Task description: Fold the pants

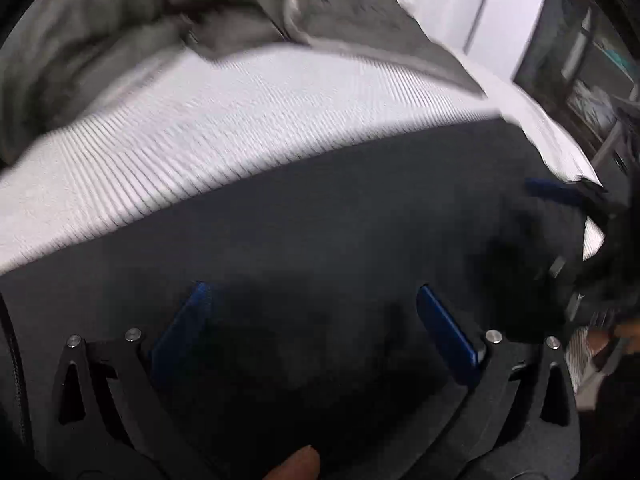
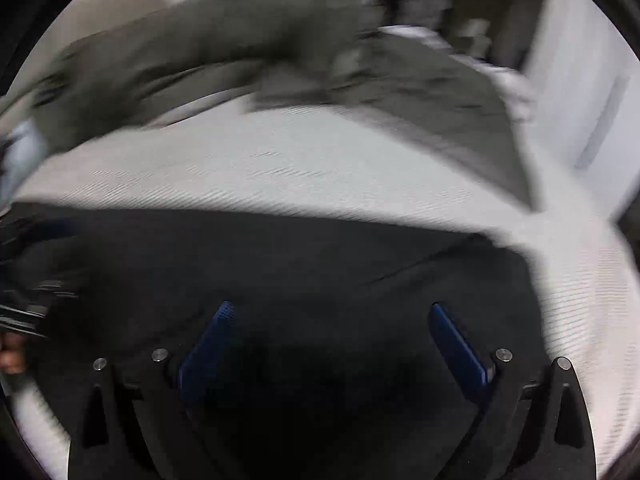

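Dark pants (image 1: 320, 220) lie spread flat on a white ribbed bed cover (image 1: 200, 128). My left gripper (image 1: 313, 288) hovers close over the dark cloth, blue pads wide apart, open with nothing between them. My right gripper (image 2: 331, 307) is also open and empty above the pants (image 2: 280, 256), near their right-hand edge. In the left wrist view a blue finger (image 1: 556, 192) of the right gripper shows at the far right. The left gripper is only a dark blur at the left edge of the right wrist view. Both views are motion-blurred.
A rumpled grey blanket (image 1: 100, 40) (image 2: 240, 32) covers the far side of the bed. White bed cover (image 2: 320, 160) lies bare between it and the pants. A white wall or door (image 1: 480, 8) and dark shelving (image 1: 592, 80) stand beyond the bed at right.
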Available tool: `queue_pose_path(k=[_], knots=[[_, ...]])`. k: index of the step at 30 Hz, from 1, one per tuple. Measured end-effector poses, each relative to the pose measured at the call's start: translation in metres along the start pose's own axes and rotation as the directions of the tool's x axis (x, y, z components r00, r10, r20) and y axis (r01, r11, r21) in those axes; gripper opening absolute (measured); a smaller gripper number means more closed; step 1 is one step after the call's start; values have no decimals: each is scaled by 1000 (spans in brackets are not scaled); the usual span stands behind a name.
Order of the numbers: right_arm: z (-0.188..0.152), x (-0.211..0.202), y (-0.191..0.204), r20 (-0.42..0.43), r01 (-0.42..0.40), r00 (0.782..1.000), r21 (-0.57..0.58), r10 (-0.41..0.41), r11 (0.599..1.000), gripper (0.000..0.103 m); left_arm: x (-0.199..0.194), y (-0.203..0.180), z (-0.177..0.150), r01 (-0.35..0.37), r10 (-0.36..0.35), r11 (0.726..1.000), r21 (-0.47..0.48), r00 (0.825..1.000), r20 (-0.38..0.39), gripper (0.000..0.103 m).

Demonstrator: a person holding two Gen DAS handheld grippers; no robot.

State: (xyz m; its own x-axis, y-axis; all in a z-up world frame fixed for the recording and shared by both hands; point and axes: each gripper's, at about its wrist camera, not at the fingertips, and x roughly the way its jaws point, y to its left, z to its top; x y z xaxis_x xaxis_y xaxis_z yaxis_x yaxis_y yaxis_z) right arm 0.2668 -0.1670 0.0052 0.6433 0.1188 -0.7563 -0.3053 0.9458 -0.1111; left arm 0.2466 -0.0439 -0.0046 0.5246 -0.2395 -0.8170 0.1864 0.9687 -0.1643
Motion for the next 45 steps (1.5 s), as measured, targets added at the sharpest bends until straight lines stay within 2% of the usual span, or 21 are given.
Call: queue_pose_path(k=[2,3,5,8,10,13,14,15,17,18,22,26,28,30,31,34,36,37,38,42,45], knots=[[-8,28,27,-73,-61,996,-37,59,997,99,5,0,-16,-44,45,998,34,998,-38,102],[-24,24,38,-101,-38,994,-75,30,996,99,2,5,-25,-88,90,994,63,995,-35,102],[-29,25,42,-87,-14,996,-96,5,995,99,-11,26,-38,-110,111,992,61,994,-24,102],[-30,20,34,-88,6,996,-79,-13,997,99,-37,77,-61,-167,167,986,-4,986,-11,102],[-30,25,21,-91,-10,996,-56,5,998,99,-60,122,-83,-287,287,955,-78,958,-14,103],[-21,35,15,-90,-13,996,-53,8,999,100,-91,174,-109,-344,351,911,-226,936,-10,102],[-22,32,14,-90,-10,996,-55,5,998,100,-98,184,-114,-351,362,900,-259,932,-7,99],[-34,21,17,-90,-6,996,-57,0,998,100,-102,185,-116,-329,343,904,-271,939,4,99],[-44,12,22,-93,5,996,-63,-11,998,100,-104,177,-110,-372,387,893,-253,922,11,99],[-53,6,20,-92,11,996,-61,-17,998,100,-106,169,-108,-375,390,896,-239,921,19,99],[-49,-9,31,-47,-1,999,-72,-2,997,100,-95,121,-86,-251,265,956,-152,961,75,99],[-39,-8,58,-34,-89,996,-98,86,991,100,-47,89,-46,-245,246,968,-57,969,23,93],[-37,1,75,-57,-95,994,-139,88,986,100,-29,91,-39,-244,242,967,-74,970,-26,87],[-40,10,82,-86,-75,994,-171,61,982,100,-28,103,-40,-232,231,966,-113,973,-20,85],[-41,12,81,-93,-65,994,-174,49,983,100,-31,110,-42,-248,247,962,-119,969,-19,83],[-44,10,67,-96,-34,995,-151,19,988,100,-46,141,-58,-351,352,924,-154,936,-18,84],[-46,11,51,-105,12,994,-118,-25,993,100,-57,170,-70,-371,377,903,-216,926,-17,84],[-48,13,45,-111,12,994,-96,-22,995,100,-64,178,-77,-396,404,885,-244,914,-18,84],[-48,13,38,-115,2,993,-70,-10,998,100,-71,183,-82,-393,404,881,-265,915,-13,84],[-48,11,37,-106,8,994,-84,-17,996,100,-110,181,-92,-264,298,928,-261,950,97,81],[-48,9,41,-104,5,994,-92,-15,996,100,-153,193,-114,-293,346,912,-286,925,156,81]])
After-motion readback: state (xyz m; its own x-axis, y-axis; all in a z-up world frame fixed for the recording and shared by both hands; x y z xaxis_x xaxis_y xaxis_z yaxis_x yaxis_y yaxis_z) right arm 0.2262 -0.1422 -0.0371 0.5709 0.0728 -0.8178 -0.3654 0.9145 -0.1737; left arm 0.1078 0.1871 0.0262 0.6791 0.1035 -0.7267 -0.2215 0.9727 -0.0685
